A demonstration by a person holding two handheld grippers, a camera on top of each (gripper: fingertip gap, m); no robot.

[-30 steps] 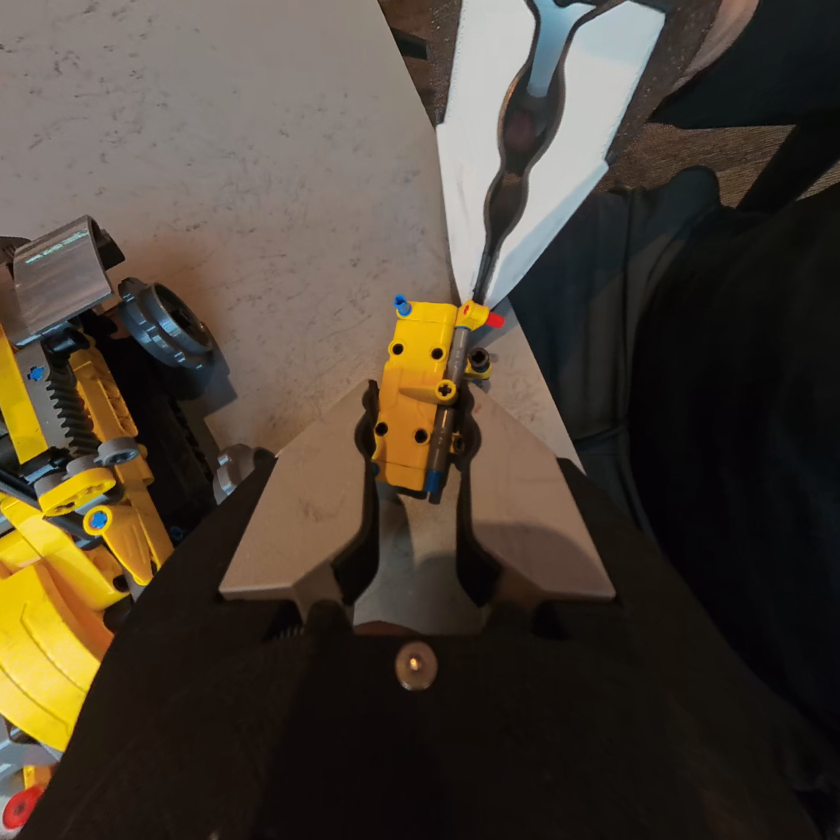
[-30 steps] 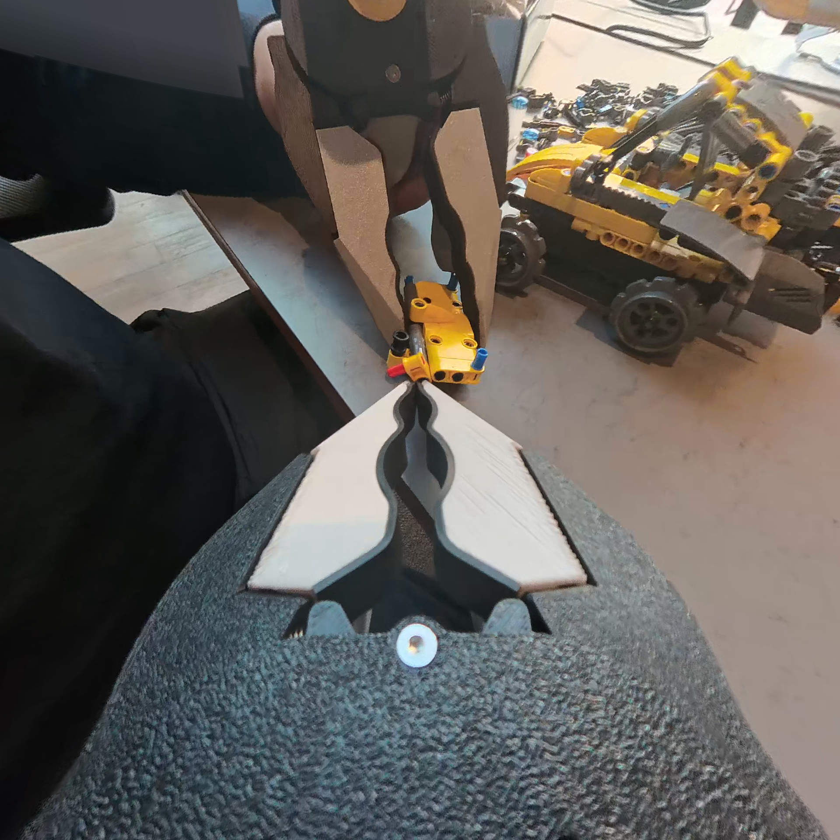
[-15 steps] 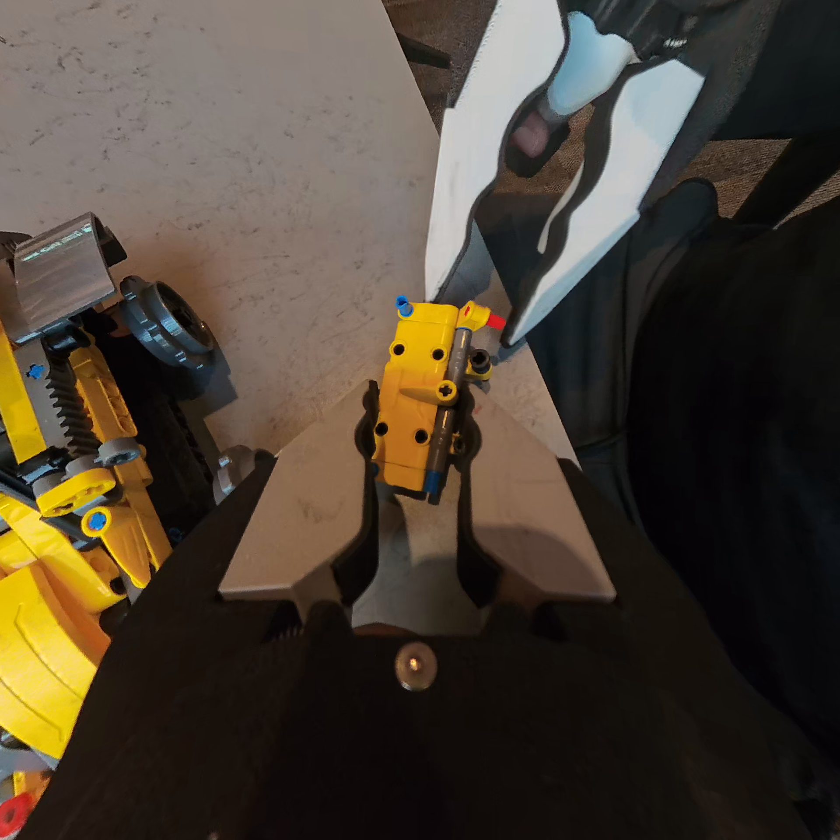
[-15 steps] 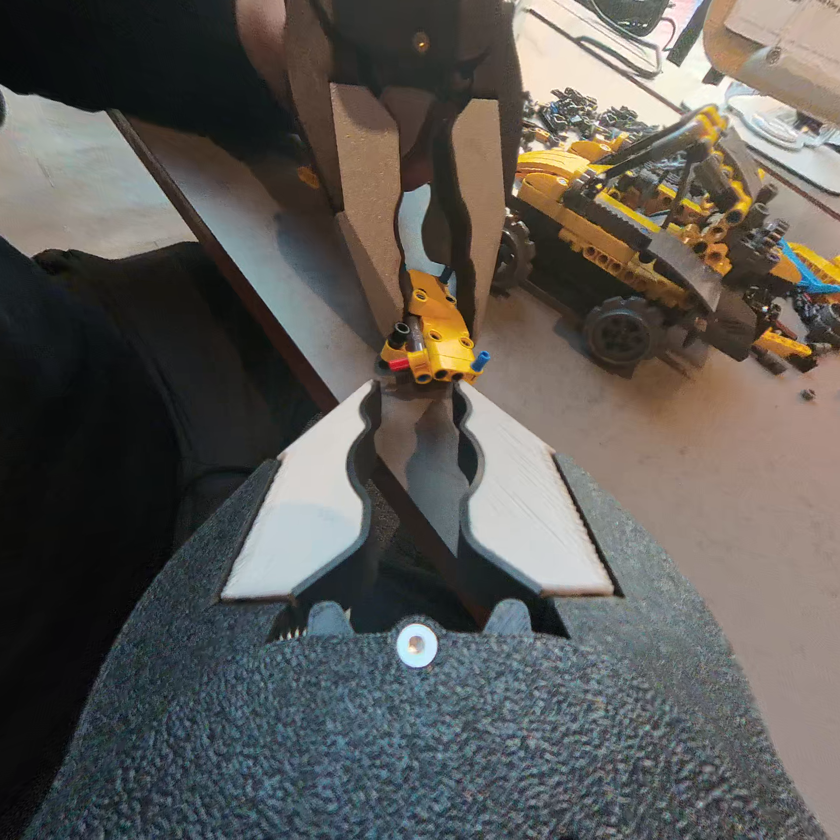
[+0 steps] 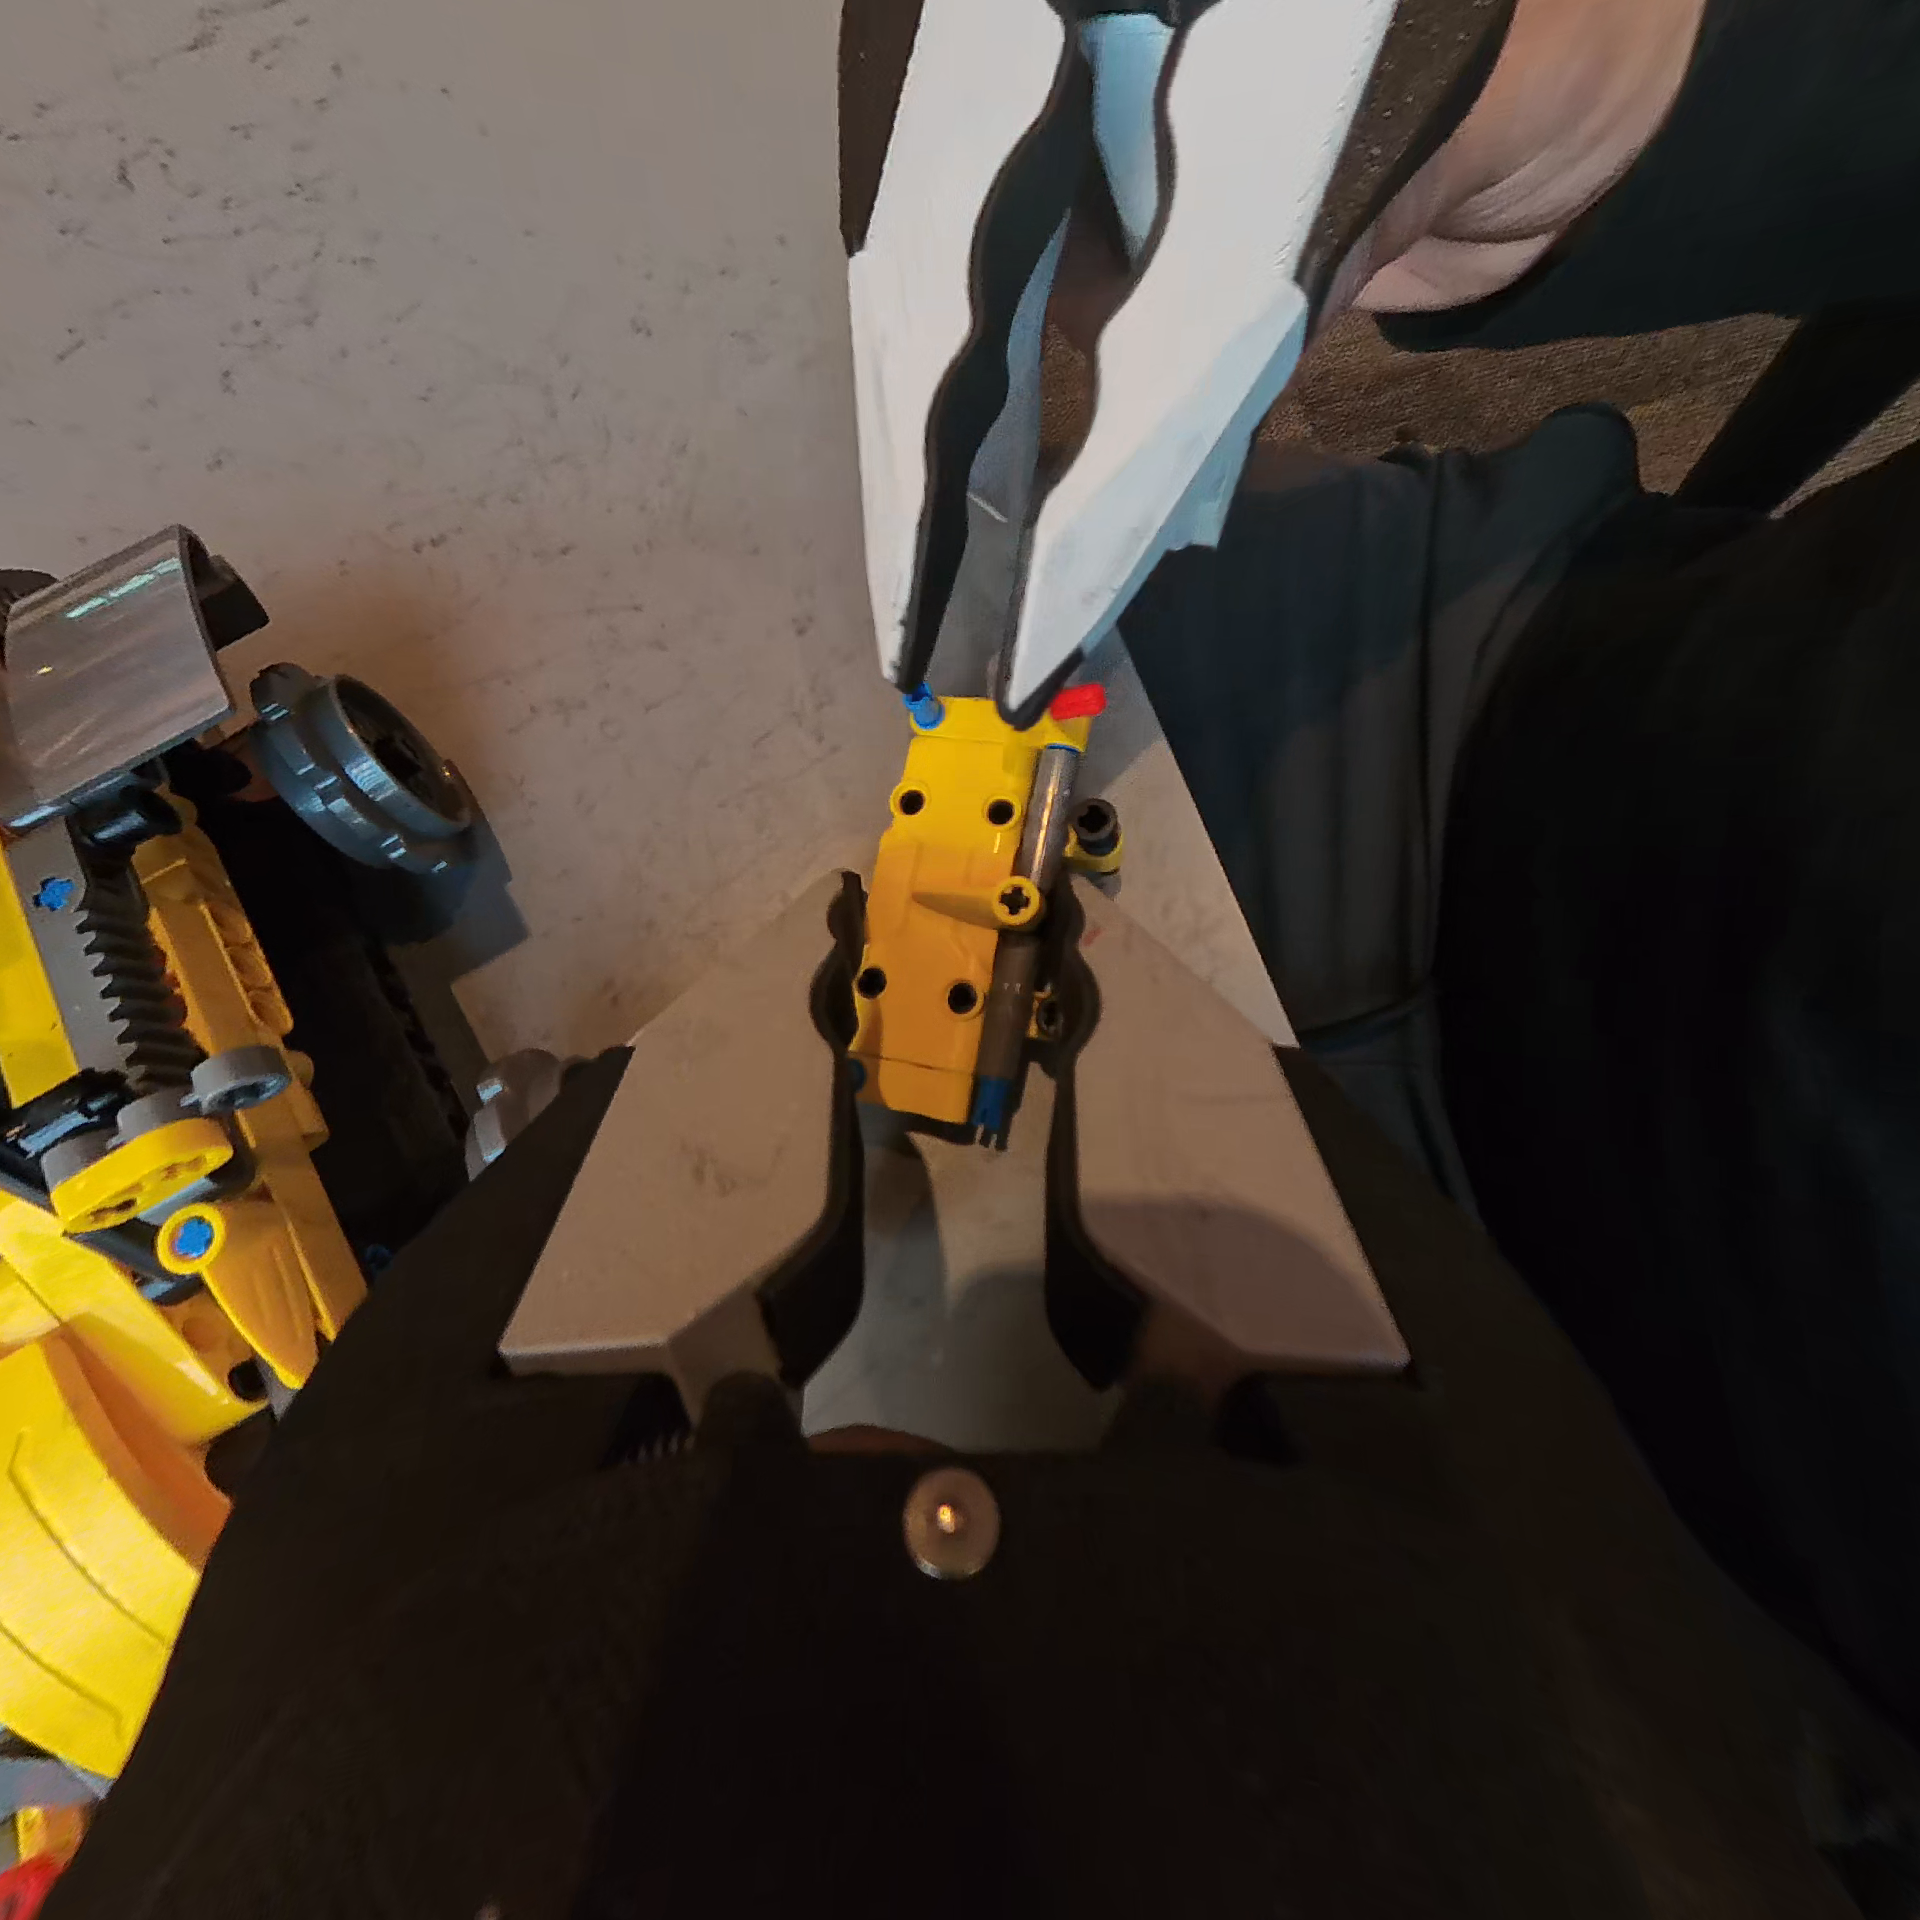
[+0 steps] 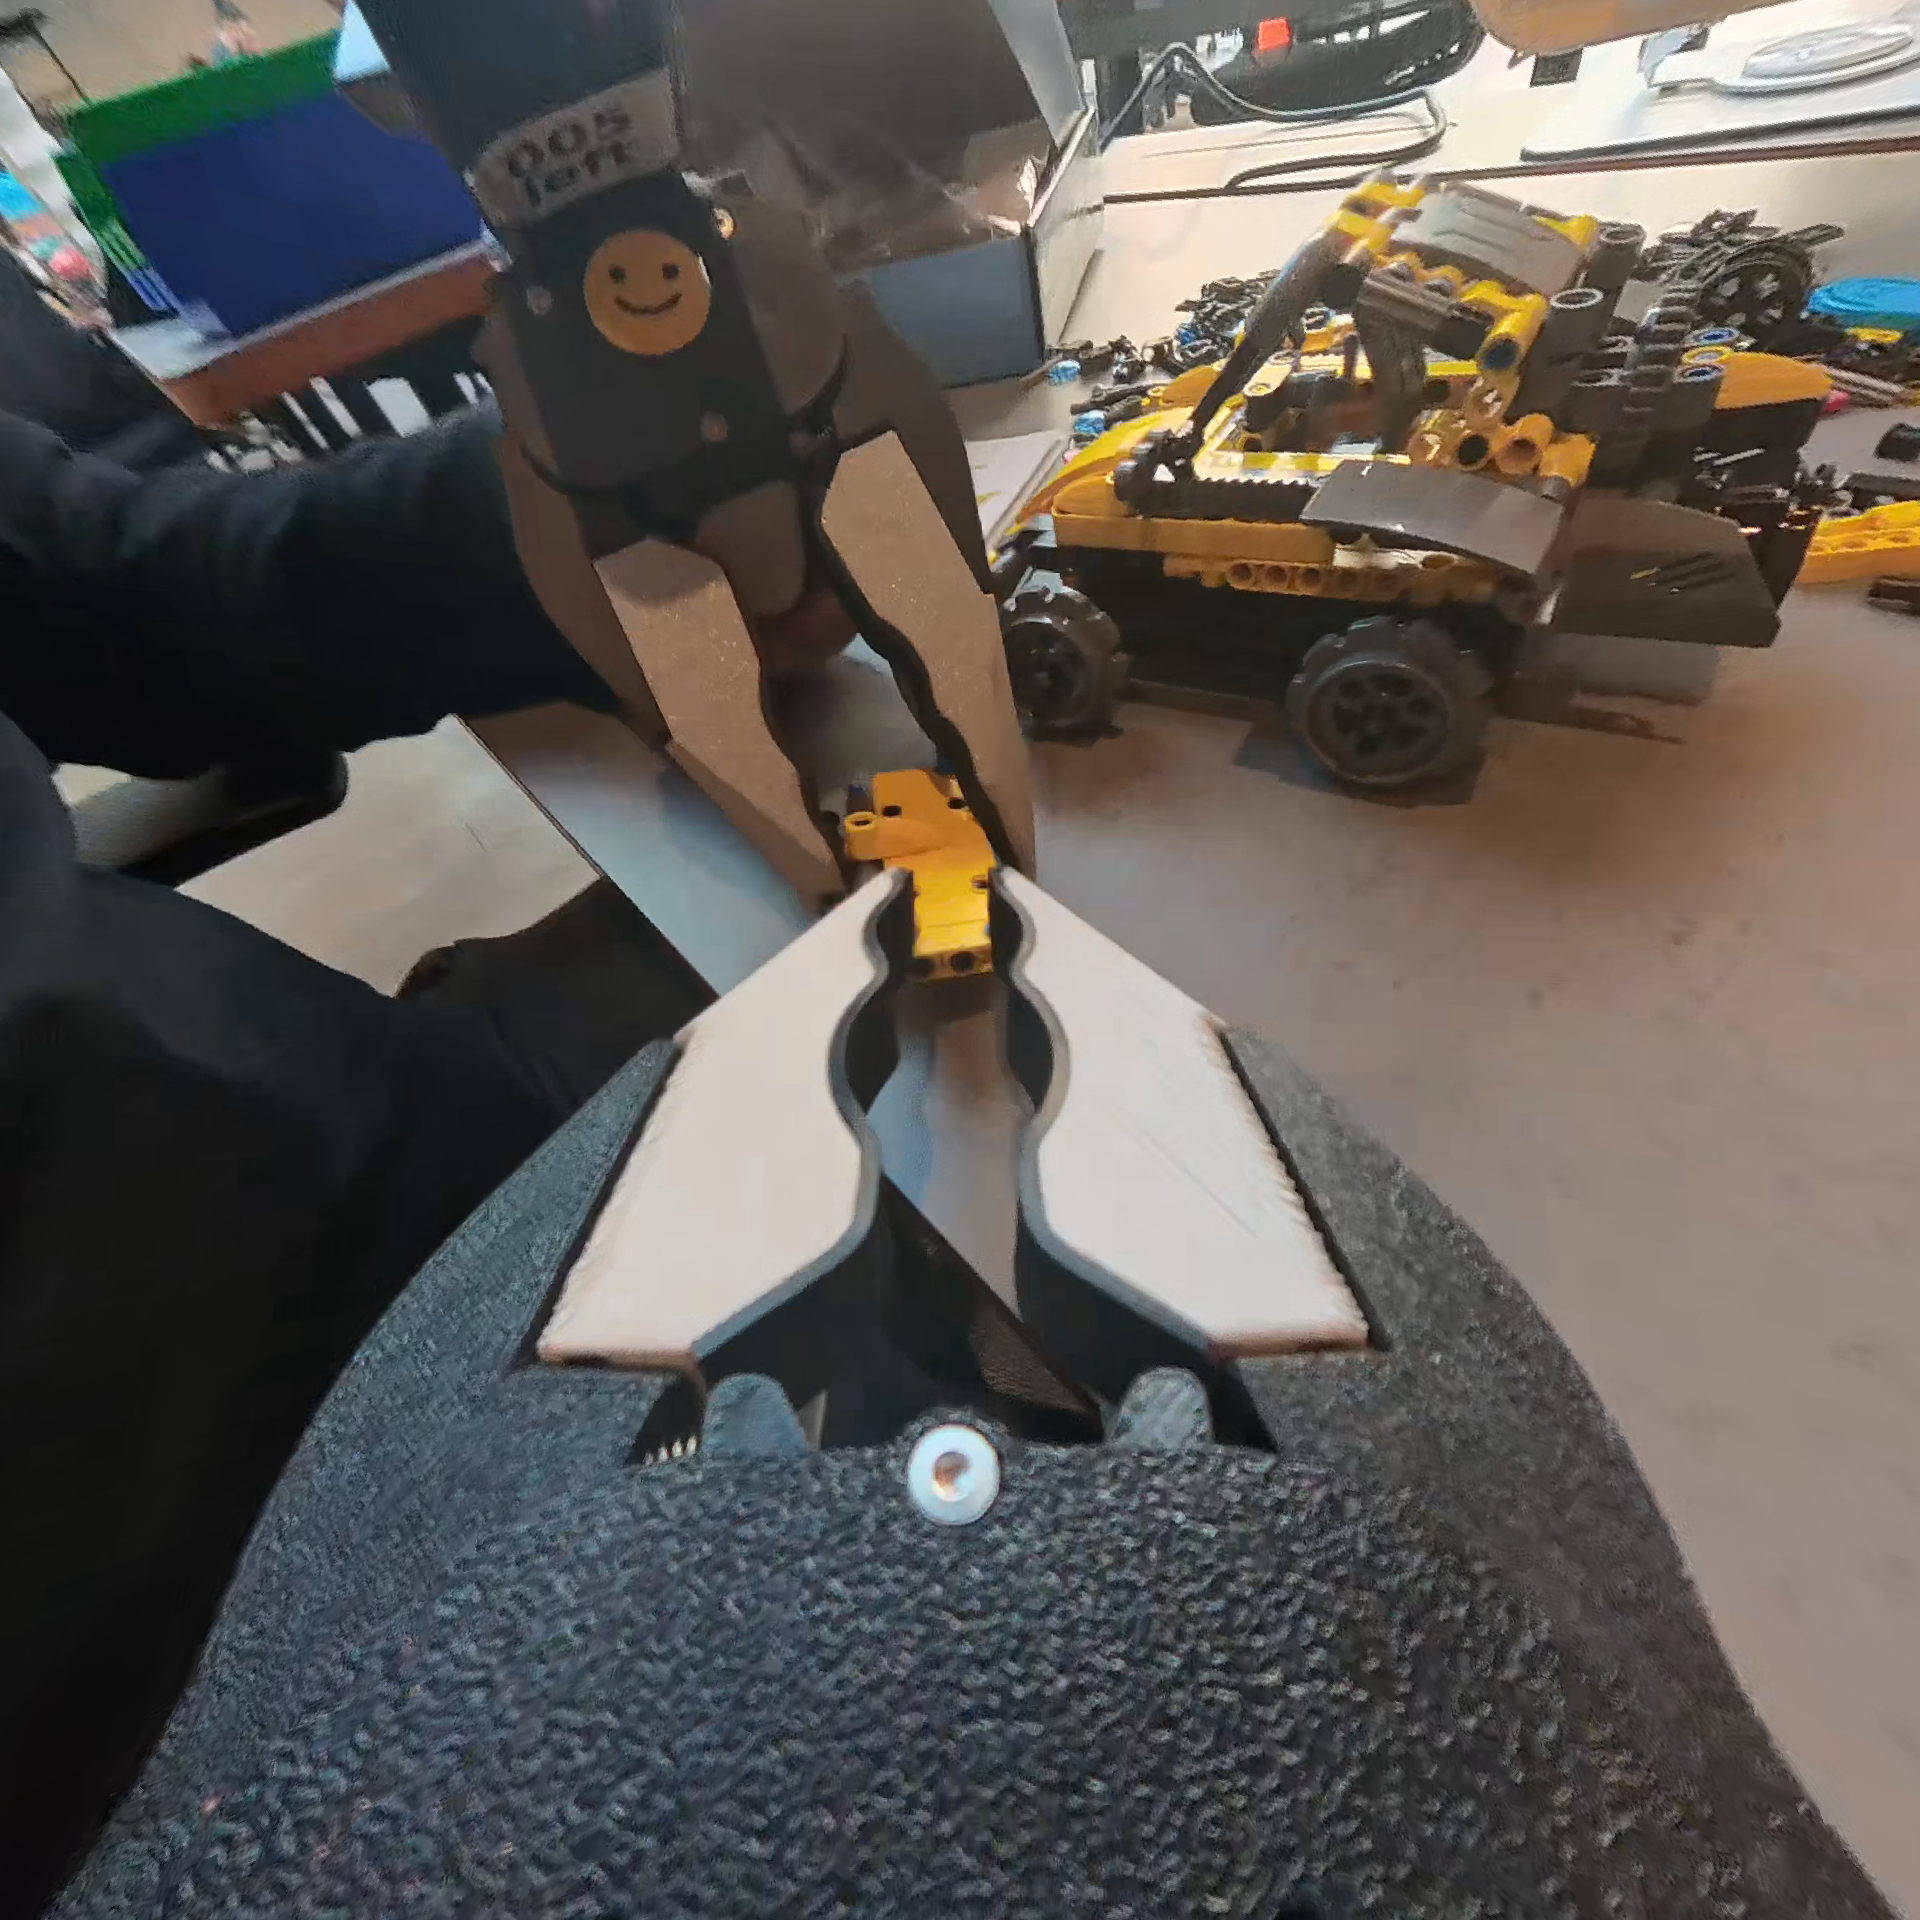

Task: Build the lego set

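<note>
Yellow brick assembly lengthwise between grippers | left gripper fingers clamp it | right gripper fingers clasp opposite end

- Yellow-and-black toy brick car stands on the pale speckled tabletop, on dark wheels.
- Loose small brick parts lie scattered behind the car.
- A grey box stands farther back.
- Black cables run along the far edge.
- A blue-and-green panel shows at far left.
</note>
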